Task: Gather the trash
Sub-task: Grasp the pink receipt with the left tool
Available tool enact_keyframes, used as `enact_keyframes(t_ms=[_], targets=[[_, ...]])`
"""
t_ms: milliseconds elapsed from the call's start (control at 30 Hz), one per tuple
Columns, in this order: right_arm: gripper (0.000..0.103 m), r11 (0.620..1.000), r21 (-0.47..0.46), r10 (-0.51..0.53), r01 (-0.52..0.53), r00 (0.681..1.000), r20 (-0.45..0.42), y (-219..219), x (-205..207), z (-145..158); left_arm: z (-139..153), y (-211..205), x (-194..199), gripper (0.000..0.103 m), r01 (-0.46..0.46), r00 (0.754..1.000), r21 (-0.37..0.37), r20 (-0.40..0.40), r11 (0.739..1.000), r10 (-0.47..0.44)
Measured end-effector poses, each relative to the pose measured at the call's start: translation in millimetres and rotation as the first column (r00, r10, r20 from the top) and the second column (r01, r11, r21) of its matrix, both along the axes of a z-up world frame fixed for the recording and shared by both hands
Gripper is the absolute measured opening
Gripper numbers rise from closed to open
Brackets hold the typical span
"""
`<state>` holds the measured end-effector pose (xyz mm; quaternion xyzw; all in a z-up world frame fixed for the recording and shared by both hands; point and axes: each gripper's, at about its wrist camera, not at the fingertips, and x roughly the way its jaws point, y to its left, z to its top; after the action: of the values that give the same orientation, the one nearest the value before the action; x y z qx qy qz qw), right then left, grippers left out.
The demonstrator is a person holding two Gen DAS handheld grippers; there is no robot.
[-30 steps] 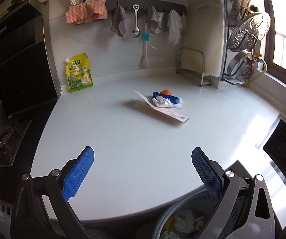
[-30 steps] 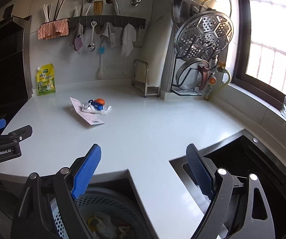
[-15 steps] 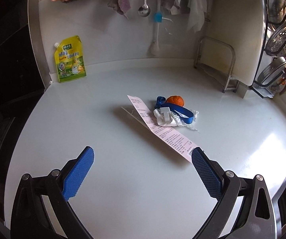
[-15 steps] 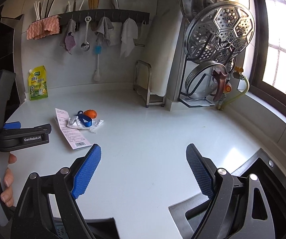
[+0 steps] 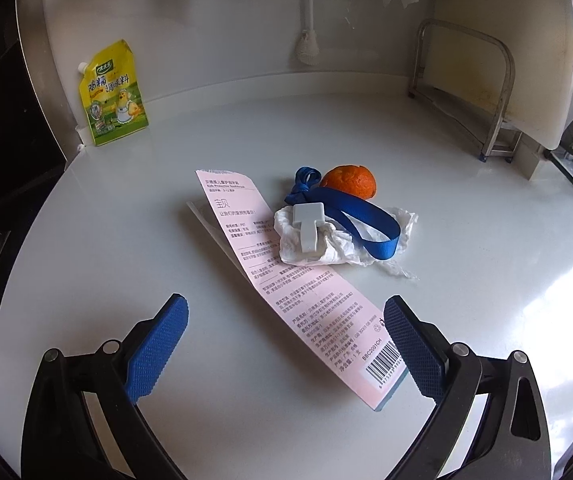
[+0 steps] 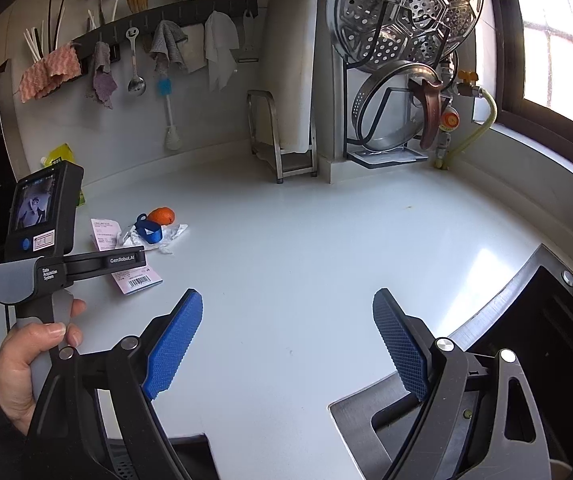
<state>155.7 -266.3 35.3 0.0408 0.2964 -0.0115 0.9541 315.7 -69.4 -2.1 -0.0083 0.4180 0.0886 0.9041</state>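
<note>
Left wrist view: the left gripper [image 5: 286,340] is hovering low over the glossy white counter [image 5: 486,280] with its blue-padded jaws spread wide, gripping nothing. The long pink printed paper slip with a barcode [image 5: 286,280] is lying diagonally, its barcode end sitting between the jaws, right up against the right-hand pad. Just past the jaws, the crumpled white tissue [image 5: 342,240] is touching the slip, with a white plastic T-shaped hook [image 5: 308,226] and a blue fabric strap [image 5: 350,216] lying on top, and a small orange fruit [image 5: 350,182] right behind it.

Right wrist view: the right gripper [image 6: 288,344] is also wide open and empty over bare counter. The trash pile is sitting well off to the left of its jaws, where a hand [image 6: 26,364] is holding the left gripper's handle.
</note>
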Motion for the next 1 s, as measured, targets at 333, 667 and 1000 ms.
enact_keyframes(t_ms=[333, 667, 1000], targets=[[0.083, 1.0, 0.016, 0.019, -0.019, 1.0, -0.006, 3, 1, 1, -17, 5, 20, 0.097, -0.049, 0.997, -0.001, -0.062, 0.999, 0.049], [0.083, 1.0, 0.02, 0.025, -0.024, 0.999, -0.022, 5, 4, -2, -24, -1, 23, 0.097, -0.023, 0.996, -0.034, -0.089, 0.999, 0.02], [0.083, 0.999, 0.01, 0.033, -0.033, 0.999, -0.034, 9, 4, -3, -14, 7, 7, 0.04, 0.056, 0.997, -0.084, -0.039, 0.995, -0.059]])
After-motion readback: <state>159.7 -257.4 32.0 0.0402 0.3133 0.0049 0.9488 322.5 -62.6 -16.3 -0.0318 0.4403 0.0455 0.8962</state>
